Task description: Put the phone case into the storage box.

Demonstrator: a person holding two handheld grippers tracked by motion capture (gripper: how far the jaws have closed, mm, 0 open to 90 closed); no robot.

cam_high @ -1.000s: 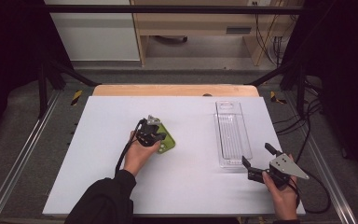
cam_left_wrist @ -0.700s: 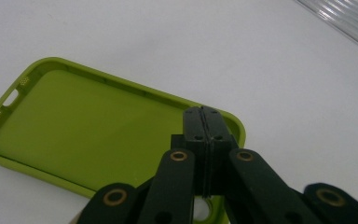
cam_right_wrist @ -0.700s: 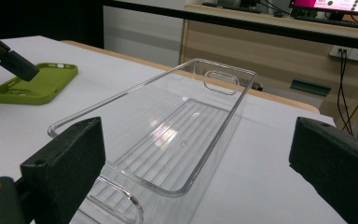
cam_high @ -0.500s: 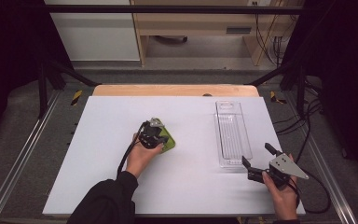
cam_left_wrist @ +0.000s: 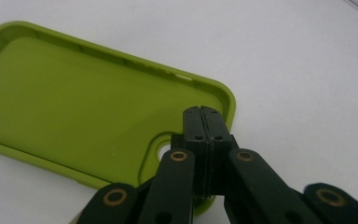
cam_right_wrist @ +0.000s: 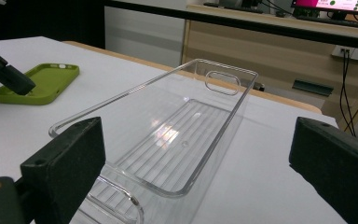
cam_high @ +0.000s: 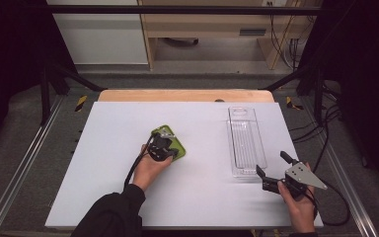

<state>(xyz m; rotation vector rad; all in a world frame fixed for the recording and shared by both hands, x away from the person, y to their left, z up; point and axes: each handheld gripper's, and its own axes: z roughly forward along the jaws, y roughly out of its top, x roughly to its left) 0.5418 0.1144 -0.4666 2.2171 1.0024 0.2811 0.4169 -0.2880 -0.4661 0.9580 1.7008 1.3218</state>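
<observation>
Nearest the person's edge of the white table (cam_high: 103, 197):

1. Right gripper (cam_high: 272, 173), held low at the table's right front corner. Jaws spread wide, holding nothing. In the right gripper view the two black jaws frame the near short end of item 3, which lies straight ahead of them.

2. Left gripper (cam_high: 162, 148), at mid-table, left of centre. Jaws pressed together, pads meeting; in the left gripper view they close at the lower right corner of item 4, beside its camera cutout. Whether a rim is pinched between the pads or the tips merely rest on the case cannot be told.

3. Clear plastic tray (cam_high: 243, 143), empty, ribbed floor, handle slot in the far end wall. Long axis runs away from the person, near end just beyond the right gripper, far end toward the wooden strip (cam_high: 187, 95) at the table's back edge. Well apart from item 4, to its right.

4. Green phone case (cam_high: 175, 140), open side up, flat on the table, long axis angled slightly off the tray's. Left hand is on it; right hand is far off.

Judgement: case goes rightward to the tray; the left gripper is the one placed to carry it, the right to steady the tray.
</observation>
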